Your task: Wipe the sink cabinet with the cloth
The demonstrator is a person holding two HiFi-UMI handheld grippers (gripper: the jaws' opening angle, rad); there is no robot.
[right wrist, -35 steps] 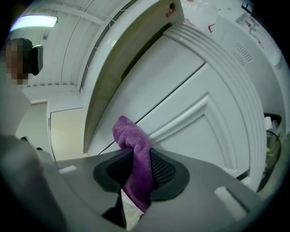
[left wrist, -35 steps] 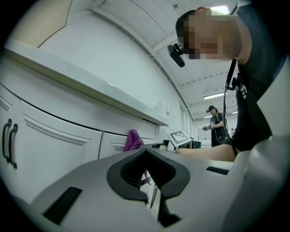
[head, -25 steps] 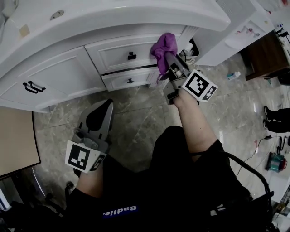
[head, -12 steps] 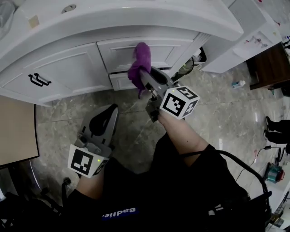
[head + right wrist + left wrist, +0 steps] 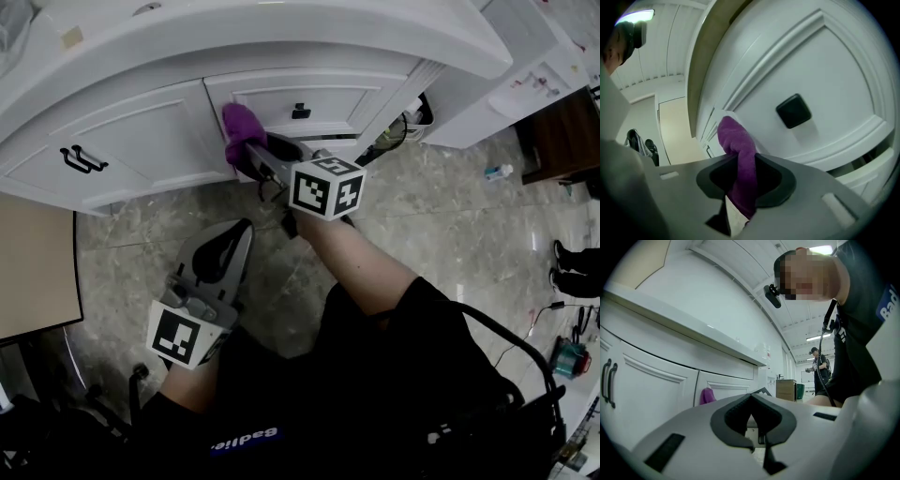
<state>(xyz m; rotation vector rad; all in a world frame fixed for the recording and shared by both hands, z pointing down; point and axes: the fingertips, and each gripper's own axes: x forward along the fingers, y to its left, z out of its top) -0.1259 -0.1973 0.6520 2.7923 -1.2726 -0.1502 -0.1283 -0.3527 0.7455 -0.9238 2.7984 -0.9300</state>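
Your right gripper (image 5: pixel 258 155) holds the cloth (image 5: pixel 239 125) against the sink cabinet (image 5: pixel 131 141), left of the drawer knob (image 5: pixel 301 112); your left gripper (image 5: pixel 230 246) is lower, above the floor (image 5: pixel 441 216).

bright, even overhead light | fisheye edges dark | near parts soft

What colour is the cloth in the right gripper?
Purple; the cloth shows best in the right gripper view.
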